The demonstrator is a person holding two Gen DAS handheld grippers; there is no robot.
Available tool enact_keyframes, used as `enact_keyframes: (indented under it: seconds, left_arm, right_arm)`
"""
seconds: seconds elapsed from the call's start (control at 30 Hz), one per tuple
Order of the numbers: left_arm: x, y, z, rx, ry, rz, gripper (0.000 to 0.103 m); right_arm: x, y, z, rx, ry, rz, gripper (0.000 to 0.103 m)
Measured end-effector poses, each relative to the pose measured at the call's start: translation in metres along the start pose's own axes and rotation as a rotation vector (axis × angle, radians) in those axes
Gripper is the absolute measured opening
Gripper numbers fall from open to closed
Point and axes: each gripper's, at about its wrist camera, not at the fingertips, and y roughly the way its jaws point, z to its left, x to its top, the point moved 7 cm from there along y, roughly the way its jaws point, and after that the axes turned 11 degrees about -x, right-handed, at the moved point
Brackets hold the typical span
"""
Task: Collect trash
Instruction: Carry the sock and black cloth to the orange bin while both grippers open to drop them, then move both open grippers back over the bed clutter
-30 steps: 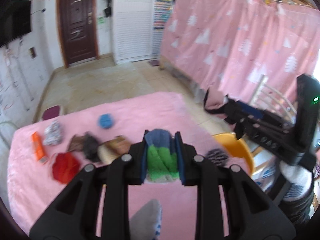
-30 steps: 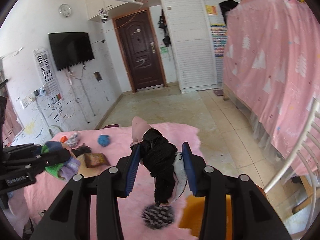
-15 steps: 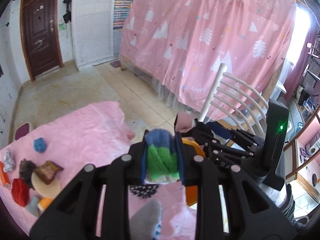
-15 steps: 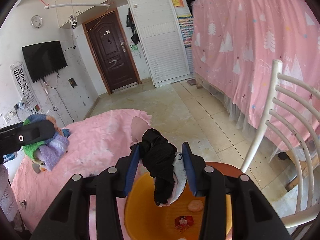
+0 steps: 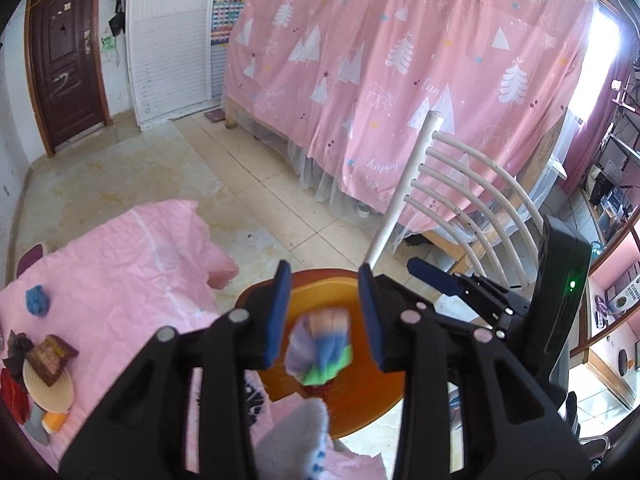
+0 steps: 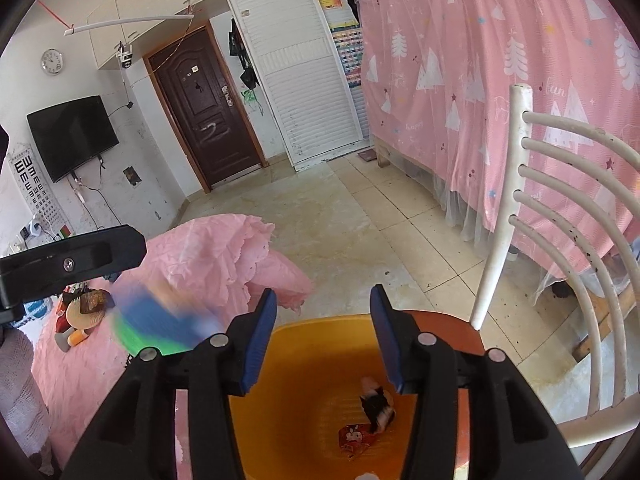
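1. Right now my left tool (image 5: 323,314) hangs above the orange basin (image 5: 360,396), tilted down toward it, its blue pads spread wide and gripping nothing
2. Below and between those pads, a blurred bundle of blue, green and lilac cloth (image 5: 322,350) is in mid-air over the basin, touching neither pad
3. My right tool (image 6: 323,334) also points down into the basin (image 6: 296,404), released, jaws wide apart with nothing between them
4. From the right wrist view, a black-and-white scrap (image 6: 378,402) lies on the basin floor just beside a red wrapper (image 6: 354,436), under the right-hand pad
5. Seen from the same view, the falling bundle (image 6: 160,326) is a smear to the left of my right tool, near the basin's rim
6. Further left, more trash sits on the pink-covered counter (image 5: 120,264): a blue ball (image 5: 37,300), a brown packet (image 5: 50,358) on a round beige disc (image 5: 48,388)
7. A white chair (image 6: 560,240) stands just behind the basin
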Motion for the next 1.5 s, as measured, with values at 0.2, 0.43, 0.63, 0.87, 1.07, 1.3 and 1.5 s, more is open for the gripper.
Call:
enact_keyframes:
  seconds: [0.2,0.43,0.63,0.87,1.07,1.3,1.5]
  left_arm:
    - [-0.001,-0.012,0.007,0.007,-0.010,-0.011,0.036]
    - [0.001,-0.042,0.024,0.016,-0.041,-0.055,0.036]
    - [0.001,-0.079,0.054,0.054,-0.097,-0.099,0.036]
    - [-0.010,-0.128,0.097,0.126,-0.161,-0.148,0.039]
    - [-0.021,-0.168,0.142,0.204,-0.223,-0.186,0.041]
    - [-0.043,-0.204,0.190,0.285,-0.291,-0.205,0.041]
    - [-0.070,-0.228,0.238,0.357,-0.361,-0.197,0.041]
  right_arm:
    - [0.006,-0.007,0.009,-0.009,-0.018,-0.011,0.039]
    - [0.018,-0.016,0.047,0.013,-0.080,-0.027,0.040]
    - [0.026,-0.019,0.099,0.057,-0.149,-0.029,0.046]
    - [0.027,-0.017,0.164,0.111,-0.236,-0.023,0.049]
    - [0.026,-0.011,0.221,0.149,-0.311,-0.009,0.050]
    - [0.021,-0.004,0.282,0.197,-0.388,0.010,0.051]
    - [0.014,0.005,0.326,0.234,-0.445,0.032,0.052]
